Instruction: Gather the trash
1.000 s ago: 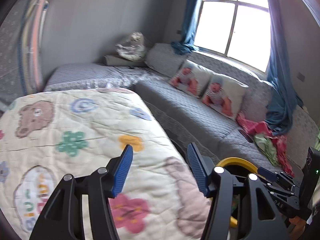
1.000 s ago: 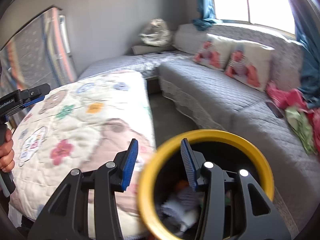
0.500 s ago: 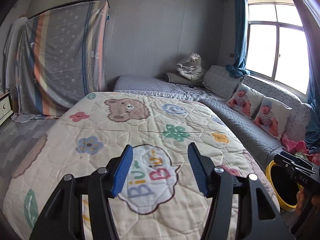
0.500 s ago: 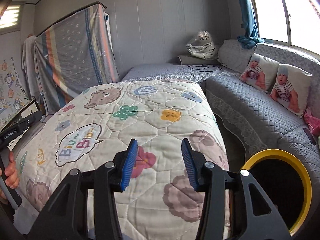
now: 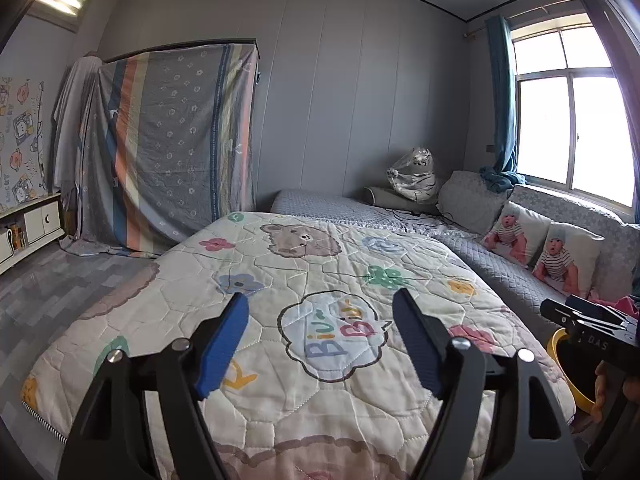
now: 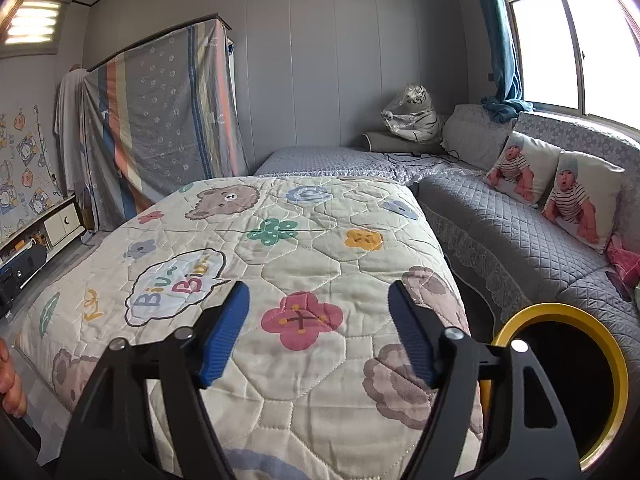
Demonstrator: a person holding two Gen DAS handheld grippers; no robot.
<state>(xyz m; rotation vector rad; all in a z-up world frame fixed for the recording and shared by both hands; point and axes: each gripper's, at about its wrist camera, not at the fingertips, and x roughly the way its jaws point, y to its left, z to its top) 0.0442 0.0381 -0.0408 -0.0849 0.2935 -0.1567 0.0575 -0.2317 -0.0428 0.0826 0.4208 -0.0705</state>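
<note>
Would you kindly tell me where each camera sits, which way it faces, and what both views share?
Left wrist: behind the open left gripper, facing across the quilt to the far wall; the right gripper shows at right.
Right wrist: behind the open right gripper, same heading; fingers show at left.
Shared: quilt, sofa, yellow-rimmed bin.

the bed [image 5: 320,320] fills the centre and lower part of both views, with the quilt [image 6: 280,280] spread over it. behind it, at upper left of the frame, a draped sheet [image 5: 172,140] hangs against the wall. a sofa [image 6: 520,232] runs along the right side under the window [image 6: 560,32], with two cushions [image 6: 556,188] leaning on its back. a wrapped toy [image 6: 412,114] sits in the far corner. the bin [image 6: 560,380] stands at lower right, between bed and sofa. a low cabinet [image 5: 28,228] lies at the left edge.
</note>
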